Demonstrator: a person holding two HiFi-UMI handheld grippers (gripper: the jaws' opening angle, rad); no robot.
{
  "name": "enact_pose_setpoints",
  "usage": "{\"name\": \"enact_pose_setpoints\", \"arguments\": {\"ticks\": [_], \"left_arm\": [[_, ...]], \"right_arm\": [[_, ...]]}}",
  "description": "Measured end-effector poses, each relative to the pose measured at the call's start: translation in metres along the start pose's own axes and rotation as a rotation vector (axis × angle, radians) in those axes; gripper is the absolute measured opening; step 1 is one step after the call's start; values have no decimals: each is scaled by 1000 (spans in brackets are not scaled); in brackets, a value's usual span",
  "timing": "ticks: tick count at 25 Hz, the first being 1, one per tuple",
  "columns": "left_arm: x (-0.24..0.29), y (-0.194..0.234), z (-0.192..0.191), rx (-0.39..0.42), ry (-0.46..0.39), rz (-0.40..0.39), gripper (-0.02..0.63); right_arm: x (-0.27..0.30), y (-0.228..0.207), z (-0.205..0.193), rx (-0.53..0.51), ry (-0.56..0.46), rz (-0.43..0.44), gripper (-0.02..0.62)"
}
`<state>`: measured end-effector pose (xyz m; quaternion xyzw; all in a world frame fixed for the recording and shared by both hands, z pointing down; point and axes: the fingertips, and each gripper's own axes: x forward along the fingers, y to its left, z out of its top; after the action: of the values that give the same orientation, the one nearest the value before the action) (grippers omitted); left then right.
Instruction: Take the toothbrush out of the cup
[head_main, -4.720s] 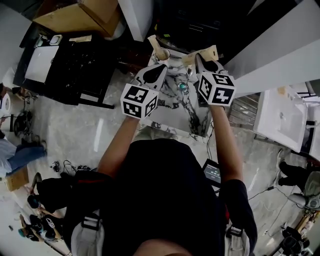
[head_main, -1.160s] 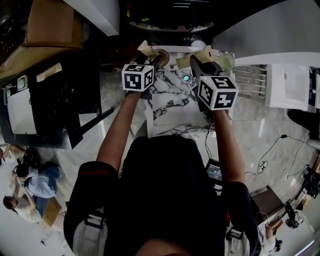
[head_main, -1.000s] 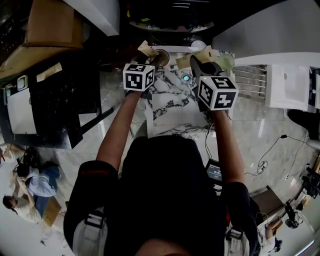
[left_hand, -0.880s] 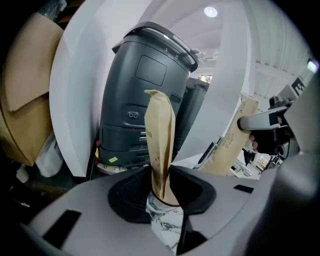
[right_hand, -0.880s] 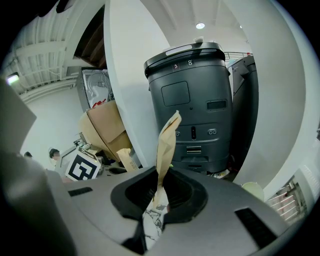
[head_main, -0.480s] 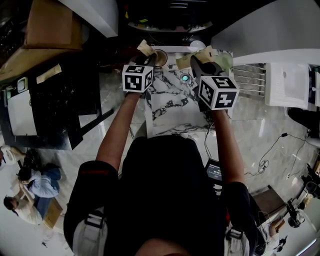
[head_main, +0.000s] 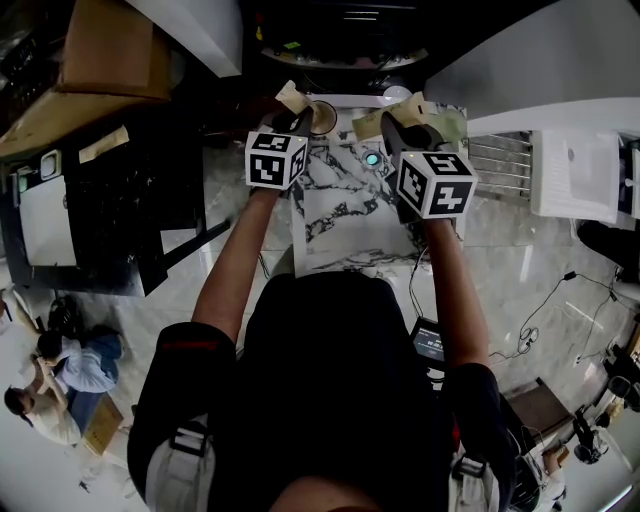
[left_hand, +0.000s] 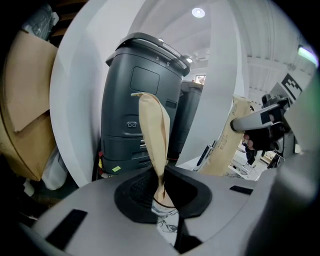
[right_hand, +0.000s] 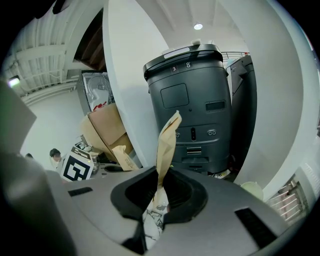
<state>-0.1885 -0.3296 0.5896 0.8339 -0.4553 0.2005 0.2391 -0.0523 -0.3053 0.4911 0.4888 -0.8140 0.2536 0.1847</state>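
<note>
writing: the figure 8 (right_hand: 188, 64) in white near the top of the dark grey machine (right_hand: 192, 105). A yellow-green sticker (left_hand: 116, 169) low on the machine in the left gripper view, and the print along the paper sleeves, are too small to read. Each marker cube (head_main: 275, 158) bears only black-and-white squares.
left gripper (left_hand: 160, 192): the jaws have just been closing and are clenched on the toothbrush (left_hand: 152, 130) in its tan paper sleeve.
toothbrush: upright, top well above the jaws. The lower end appears to sit within the rim of the cup (head_main: 322, 116), at the far edge of the marble tabletop (head_main: 340, 215).
right gripper (right_hand: 159, 195): clamped on a second paper sleeve (right_hand: 167, 145), to the right of the cup.
surroundings: teal round object (head_main: 372, 158) on the marble between the grippers, cardboard box (head_main: 110, 50) at far left.
obstruction: in the head view the cubes and gripper bodies cover the jaws.
view differences: only the gripper views show the grips. Only the head view shows the cup's mouth and the tabletop.
</note>
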Motion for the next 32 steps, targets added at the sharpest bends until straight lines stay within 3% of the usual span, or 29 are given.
{"name": "enact_pose_setpoints", "arguments": {"ticks": [8,32], "left_arm": [[-11,-8,14,83,-12,10,41],[-86,-58,59,126,-143,81,38]], "right_arm": [[1,2,2,-47,4,10,52],[-43,8,25,-97,-95,65,52]]}}
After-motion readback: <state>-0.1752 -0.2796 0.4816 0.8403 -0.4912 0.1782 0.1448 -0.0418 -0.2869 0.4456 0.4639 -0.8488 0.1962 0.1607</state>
